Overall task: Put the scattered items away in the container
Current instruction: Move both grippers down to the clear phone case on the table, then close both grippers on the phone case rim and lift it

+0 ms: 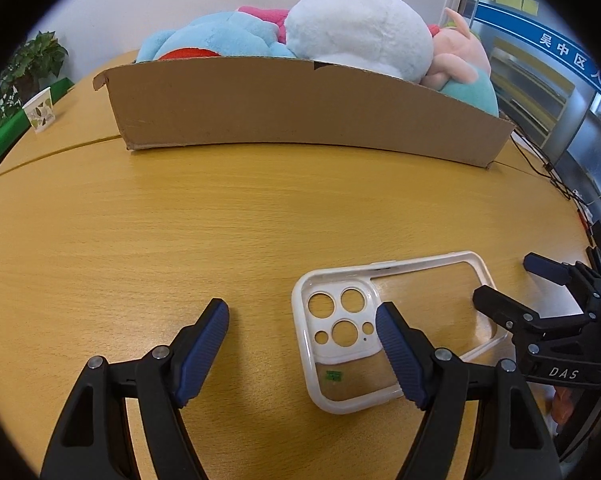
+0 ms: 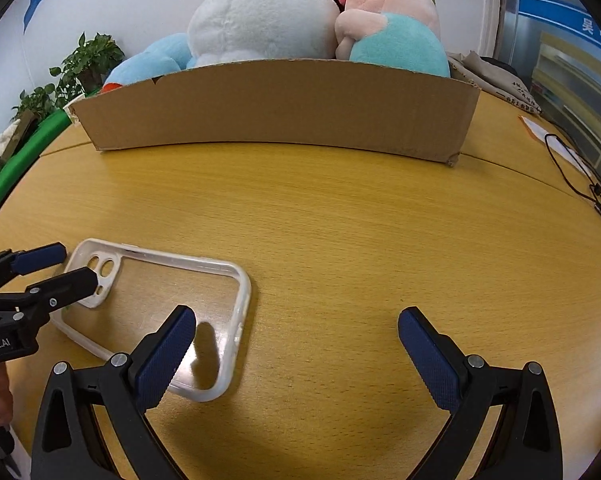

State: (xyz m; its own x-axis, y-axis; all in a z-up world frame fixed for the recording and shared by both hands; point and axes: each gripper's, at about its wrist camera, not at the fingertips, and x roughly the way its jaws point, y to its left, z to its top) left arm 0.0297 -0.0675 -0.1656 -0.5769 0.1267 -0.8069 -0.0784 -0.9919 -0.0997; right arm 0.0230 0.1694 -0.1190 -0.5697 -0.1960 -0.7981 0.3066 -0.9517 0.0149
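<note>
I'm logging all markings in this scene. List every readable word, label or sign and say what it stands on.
"DAS": white letters on the right gripper body, left wrist view.
"Robot.AI": white letters on the left gripper body, cut off at the frame edge.
"吴中区人": white characters on the blue wall band, running out of view.
Green sticker on the phone case: too small to read.
Print on the grey cloth: blurred.

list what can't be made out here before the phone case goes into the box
- Inside of the cardboard box: hidden in both views by its front wall and the plush toys, so free room is unknown.
- Near end of the phone case: right wrist view, partly covered by a finger of the right gripper.
- Green sticker on the case: left wrist view, too small to read.
- Left gripper: open, off the case.
</note>
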